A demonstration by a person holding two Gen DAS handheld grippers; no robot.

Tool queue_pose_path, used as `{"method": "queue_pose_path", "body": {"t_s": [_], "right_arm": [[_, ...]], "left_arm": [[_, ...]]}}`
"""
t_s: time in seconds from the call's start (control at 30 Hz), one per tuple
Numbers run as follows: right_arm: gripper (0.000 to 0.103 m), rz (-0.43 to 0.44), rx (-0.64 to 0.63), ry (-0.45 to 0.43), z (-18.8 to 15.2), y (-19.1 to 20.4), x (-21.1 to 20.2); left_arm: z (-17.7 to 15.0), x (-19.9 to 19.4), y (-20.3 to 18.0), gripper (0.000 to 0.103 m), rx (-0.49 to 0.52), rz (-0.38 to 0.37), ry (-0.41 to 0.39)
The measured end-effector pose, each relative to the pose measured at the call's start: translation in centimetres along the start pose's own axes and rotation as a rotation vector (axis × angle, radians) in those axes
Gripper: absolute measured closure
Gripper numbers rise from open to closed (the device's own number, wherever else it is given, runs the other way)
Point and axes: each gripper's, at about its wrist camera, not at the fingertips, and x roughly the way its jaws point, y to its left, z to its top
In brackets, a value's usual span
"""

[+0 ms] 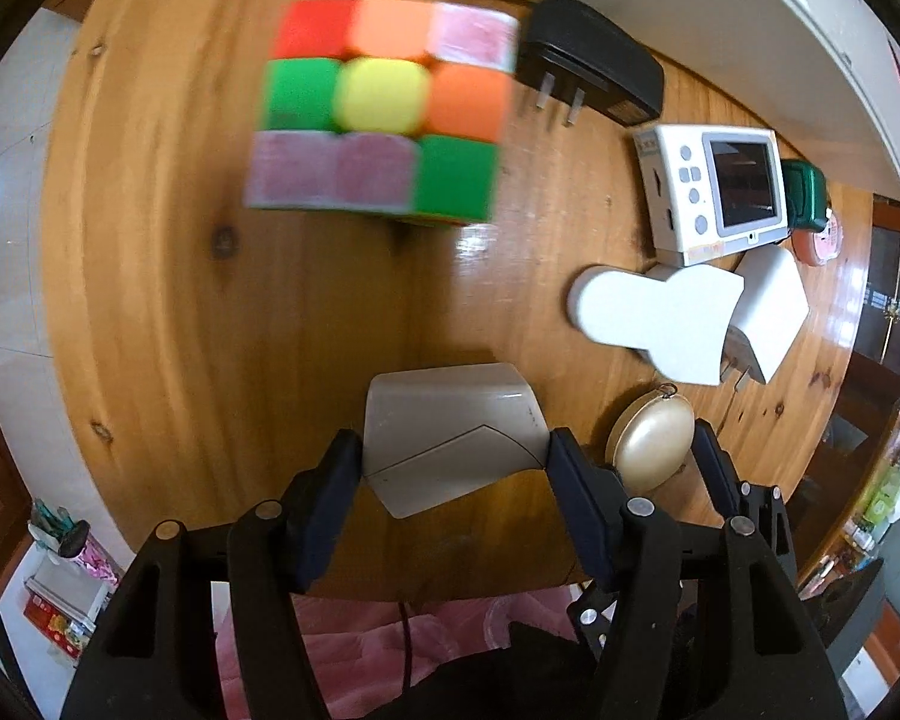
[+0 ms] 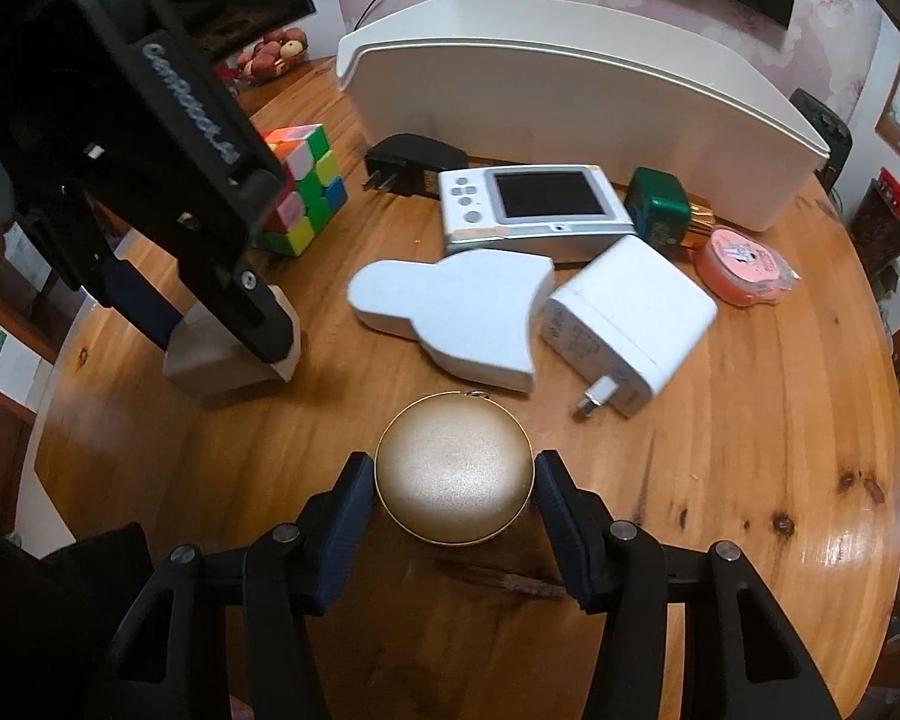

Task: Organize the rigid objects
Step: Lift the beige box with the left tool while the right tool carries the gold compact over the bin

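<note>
Gripping a grey block [image 1: 450,420] at lower centre of its view, the left gripper [image 1: 453,468] has both pads on the block's sides. Lower centre in the right view, the right gripper [image 2: 455,498] clamps a gold round case [image 2: 455,474] above the wooden table [image 2: 750,450], the white bin [image 2: 570,102] along the top.

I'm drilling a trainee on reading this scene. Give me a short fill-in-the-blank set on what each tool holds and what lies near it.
1. The right tool grips a round ____-coloured case.
2. The left tool grips a beige ____.
3. The black adapter lies between the handheld console and the puzzle ____.

Missing: gold; block; cube
</note>
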Motion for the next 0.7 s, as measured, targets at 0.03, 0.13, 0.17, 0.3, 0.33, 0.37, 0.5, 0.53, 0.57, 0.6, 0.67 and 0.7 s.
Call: {"method": "queue_pose_path", "body": {"t_s": [0.03,0.13,0.17,0.3,0.33,0.37,0.5,0.53,0.57,0.6,0.67,0.7], "right_arm": [[0.048,0.0,-0.008,0.005,0.2,0.4,0.0],[0.048,0.009,-0.029,0.004,1.0,1.5,-0.4],[0.048,0.013,-0.038,0.003,1.3,1.9,-0.5],[0.048,0.031,-0.081,-0.003,2.5,3.9,-0.9],[0.048,0.038,-0.093,-0.004,3.0,4.5,-1.1],[0.048,0.045,-0.099,-0.005,3.3,5.0,-1.2],[0.048,0.064,-0.12,-0.015,4.9,6.4,-1.6],[0.048,0.064,-0.13,-0.022,5.4,6.9,-1.8],[0.048,0.062,-0.137,-0.026,5.8,7.1,-2.0],[0.048,0.059,-0.145,-0.031,6.2,7.3,-2.3],[0.048,0.054,-0.156,-0.046,7.2,7.9,-2.8],[0.048,0.054,-0.158,-0.057,7.8,8.1,-3.1]], "left_arm": [[-0.1,-0.3,0.5,0.036,0.0,-0.001,-0.004],[-0.5,-1.3,2.5,0.036,-0.008,-0.007,-0.015],[-0.6,-1.7,3.3,0.036,-0.013,-0.01,-0.019],[-0.7,-3.1,6.2,0.036,-0.032,-0.031,-0.049],[-0.8,-3.5,6.7,0.036,-0.035,-0.034,-0.056],[-1.0,-4.2,7.5,0.036,-0.039,-0.038,-0.069],[-1.1,-6.1,9.6,0.036,-0.059,-0.046,-0.1],[-1.1,-6.6,10.2,0.036,-0.065,-0.056,-0.105],[-1.2,-7.2,10.7,0.036,-0.07,-0.071,-0.115],[-1.2,-7.7,11.0,0.036,-0.07,-0.081,-0.125],[-1.2,-8.7,11.5,0.036,-0.065,-0.094,-0.161],[-1.3,-9.3,11.9,0.036,-0.059,-0.101,-0.178]]}}
